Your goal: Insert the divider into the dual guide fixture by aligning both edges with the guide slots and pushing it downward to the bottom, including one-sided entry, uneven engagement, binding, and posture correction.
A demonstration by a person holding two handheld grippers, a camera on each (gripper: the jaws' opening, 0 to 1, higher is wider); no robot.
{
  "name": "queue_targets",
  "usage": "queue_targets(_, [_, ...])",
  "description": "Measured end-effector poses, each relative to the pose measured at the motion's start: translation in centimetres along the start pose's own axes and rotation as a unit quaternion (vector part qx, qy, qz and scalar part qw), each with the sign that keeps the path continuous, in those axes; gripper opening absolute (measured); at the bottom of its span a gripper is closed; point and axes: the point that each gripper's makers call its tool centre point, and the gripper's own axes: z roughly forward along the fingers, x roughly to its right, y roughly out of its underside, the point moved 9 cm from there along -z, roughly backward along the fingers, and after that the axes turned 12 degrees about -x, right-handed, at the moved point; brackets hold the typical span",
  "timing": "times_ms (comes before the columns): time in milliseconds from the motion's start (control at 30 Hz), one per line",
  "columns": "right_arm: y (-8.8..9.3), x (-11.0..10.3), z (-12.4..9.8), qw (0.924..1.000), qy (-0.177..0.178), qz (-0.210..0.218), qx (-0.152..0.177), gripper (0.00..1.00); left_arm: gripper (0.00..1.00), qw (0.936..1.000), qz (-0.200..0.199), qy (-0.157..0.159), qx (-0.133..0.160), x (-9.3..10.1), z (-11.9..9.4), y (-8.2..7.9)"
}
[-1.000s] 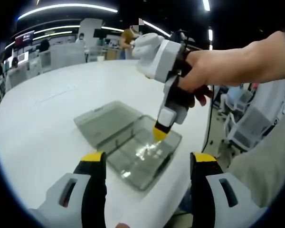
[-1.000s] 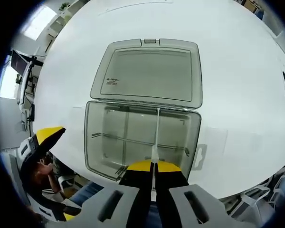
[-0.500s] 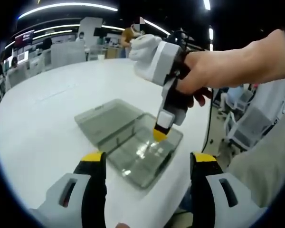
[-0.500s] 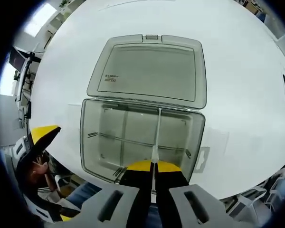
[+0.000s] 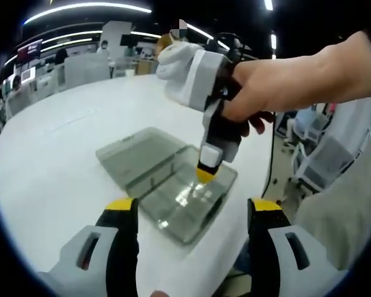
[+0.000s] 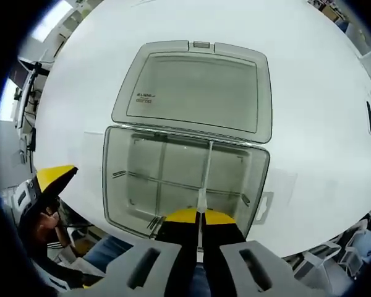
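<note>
On the white table (image 6: 334, 93) a clear plastic box (image 6: 127, 185) is set with its lid (image 6: 195, 93) folded flat open behind it. The divider (image 6: 205, 170), a thin clear strip, is pinched tight on its near end by the right gripper (image 6: 200, 218). It is seen edge-on, running from the yellow tips to the far wall of the box, over the box's right half. In the left gripper view the right gripper (image 5: 204, 174) is held by a hand (image 5: 278, 83), tips pointing down into the box (image 5: 173, 192). The left gripper (image 5: 191, 216) is held wide, nothing between its tips, near the box edge.

The step in hand looks like pushing the divider down its two slots. To do it well, the strip should be kept straight and level, so both ends go down together. If one end sticks, the push should be eased, the strip tipped back level, and then pressed again. How deep the strip sits cannot be told.

Counted, big to small: one table, one box, one lid, two grippers, one held divider. Other thin walls are seen inside the box, one crossing and one running along the left half.
</note>
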Motion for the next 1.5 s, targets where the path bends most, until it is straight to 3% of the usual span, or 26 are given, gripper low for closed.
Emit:
queue_targets(467, [0.0,0.4,-0.6,0.9999,-0.008,0.004,-0.013,0.0,0.69,1.0,0.004,-0.002,-0.002,0.0,-0.2,-0.3])
queue_targets(767, [0.4,0.1,-0.8,0.9999,0.01,-0.005,0.009,0.0,0.69,1.0,0.003,-0.001,0.0,0.1,-0.2,-0.3])
queue_targets(1033, [1.1,1.1,-1.1,0.9992,-0.009,0.014,0.037,0.0,0.69,1.0,0.003,-0.001,0.004,0.0,-0.2,-0.2])
queue_targets(1067, [1.1,1.0,-1.1,0.9984,-0.026,0.022,0.044,0.0,0.69,1.0,0.003,0.0,0.005,0.1,-0.2,-0.1])
queue_targets(1500, [1.3,0.9,-1.2,0.9967,-0.029,0.031,0.069,0.0,0.69,0.9999,0.003,0.002,0.012,0.1,-0.5,0.3])
